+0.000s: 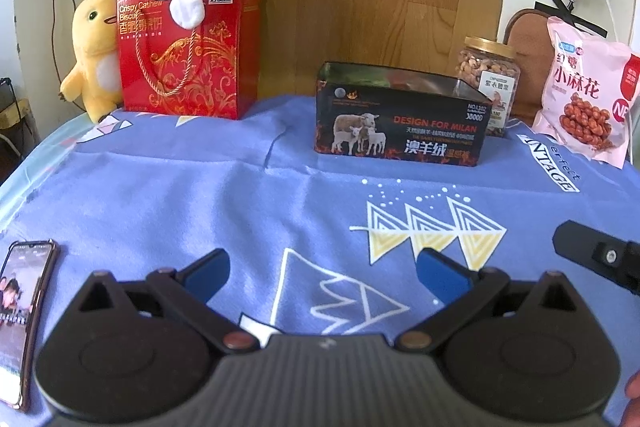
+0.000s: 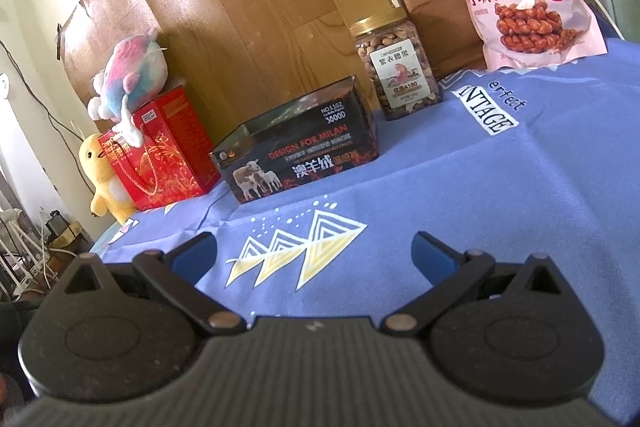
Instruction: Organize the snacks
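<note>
Blue-clothed table [image 1: 160, 195]; black open box [image 1: 400, 123] is the likely bin. Pink snack bag [image 1: 584, 99] propped right of it, nut jar [image 1: 490, 75] just behind. Left tool [image 1: 322, 269], right tool [image 2: 314, 251]: both spread, empty.

Both wrist cameras are looking low across the blue cloth toward the black box [image 1: 400, 123] [image 2: 298, 157]. The left one is facing it straight; the right one is viewing it from its right, tilted. Both are sharing the box.
</note>
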Tool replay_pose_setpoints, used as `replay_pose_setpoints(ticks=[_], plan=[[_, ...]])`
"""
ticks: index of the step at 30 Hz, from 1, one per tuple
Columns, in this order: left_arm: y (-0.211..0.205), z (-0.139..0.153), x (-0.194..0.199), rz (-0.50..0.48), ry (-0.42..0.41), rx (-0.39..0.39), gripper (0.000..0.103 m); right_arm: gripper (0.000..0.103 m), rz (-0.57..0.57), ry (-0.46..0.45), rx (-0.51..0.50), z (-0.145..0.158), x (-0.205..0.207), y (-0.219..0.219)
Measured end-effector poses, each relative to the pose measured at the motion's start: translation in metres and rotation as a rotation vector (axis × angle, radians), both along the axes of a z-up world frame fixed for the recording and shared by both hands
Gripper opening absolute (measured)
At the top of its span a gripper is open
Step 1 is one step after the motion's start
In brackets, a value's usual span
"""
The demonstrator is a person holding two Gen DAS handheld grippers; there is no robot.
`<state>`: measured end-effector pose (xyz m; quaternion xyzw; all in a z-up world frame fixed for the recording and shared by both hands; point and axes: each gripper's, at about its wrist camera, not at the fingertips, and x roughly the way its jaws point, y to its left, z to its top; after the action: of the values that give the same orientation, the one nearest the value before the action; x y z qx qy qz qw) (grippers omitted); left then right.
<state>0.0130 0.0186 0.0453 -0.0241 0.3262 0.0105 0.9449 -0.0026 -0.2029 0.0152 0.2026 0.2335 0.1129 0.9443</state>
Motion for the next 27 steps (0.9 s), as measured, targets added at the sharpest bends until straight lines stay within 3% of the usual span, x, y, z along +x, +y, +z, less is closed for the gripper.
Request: replay_pose_setpoints(ticks=[27], plan=[[-0.0042, 0.0022, -0.0051, 0.016, -0.053, 0.074, 0.103, 0.103, -0.002, 0.007, -0.007, -0.0026, 0.0009, 0.0009]])
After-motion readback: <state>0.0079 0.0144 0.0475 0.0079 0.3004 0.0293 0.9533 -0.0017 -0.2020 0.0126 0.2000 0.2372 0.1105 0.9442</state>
